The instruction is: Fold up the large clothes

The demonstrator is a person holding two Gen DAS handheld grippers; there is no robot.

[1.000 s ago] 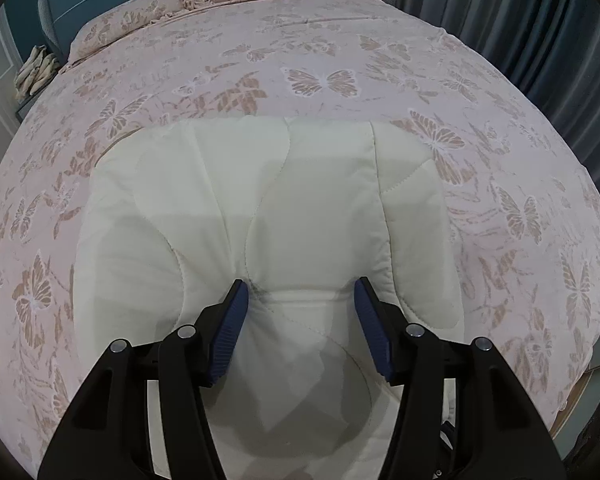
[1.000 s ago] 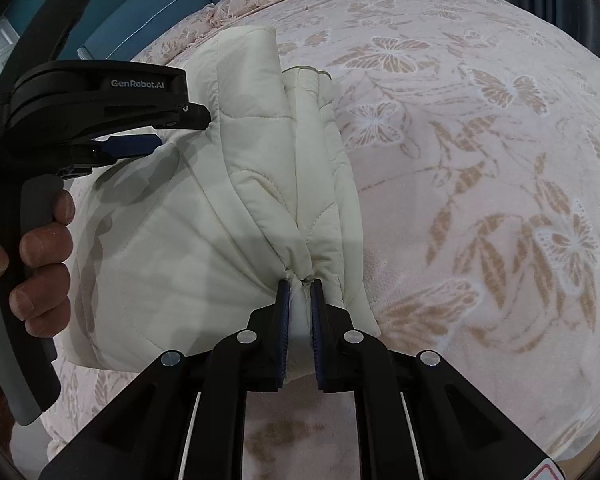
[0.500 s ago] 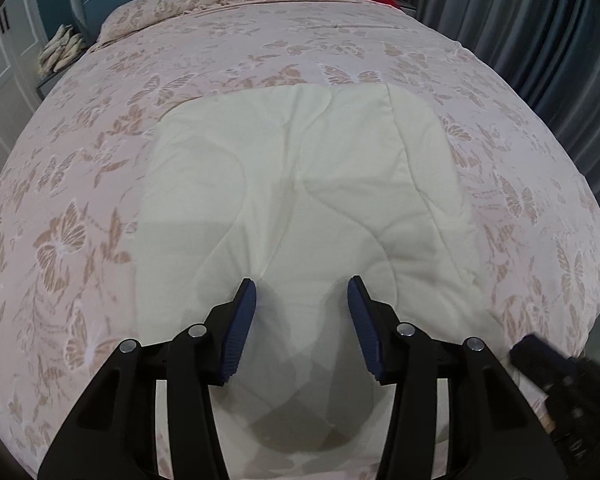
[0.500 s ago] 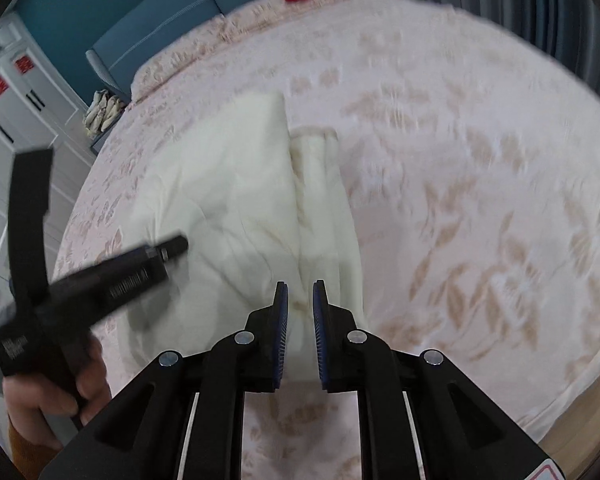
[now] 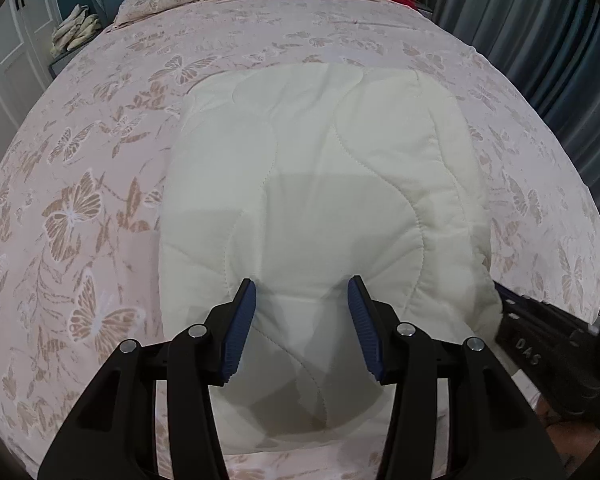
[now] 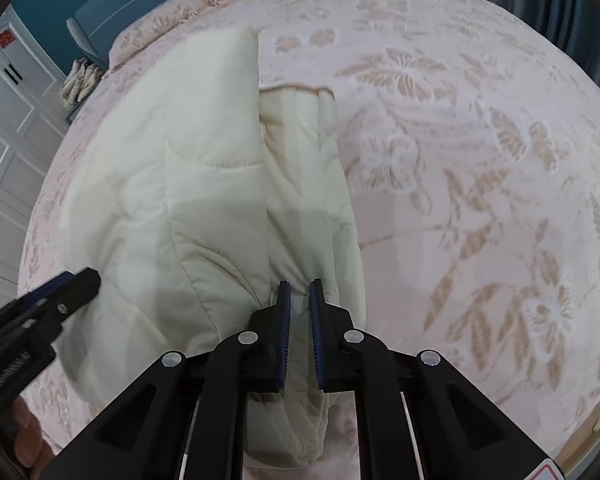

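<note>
The cream quilted garment (image 5: 324,184) lies folded on the butterfly-print bedspread (image 5: 80,168), and against a second ago we see more bedspread on its left in the left wrist view, the cloth now sitting further right. Our left gripper (image 5: 302,312) has just been closing a little; its blue pads (image 5: 240,320) stand half apart above the cloth with nothing pinched between them. Our right gripper (image 6: 300,312) stays nearly shut, and cream fabric shows in the narrow gap as before, bunched where the pads (image 6: 283,320) meet it. The garment's near edge is hidden under both grippers. The left gripper shows blurred at the right view's left edge, with a fingertip (image 6: 28,436) cut off below.
</note>
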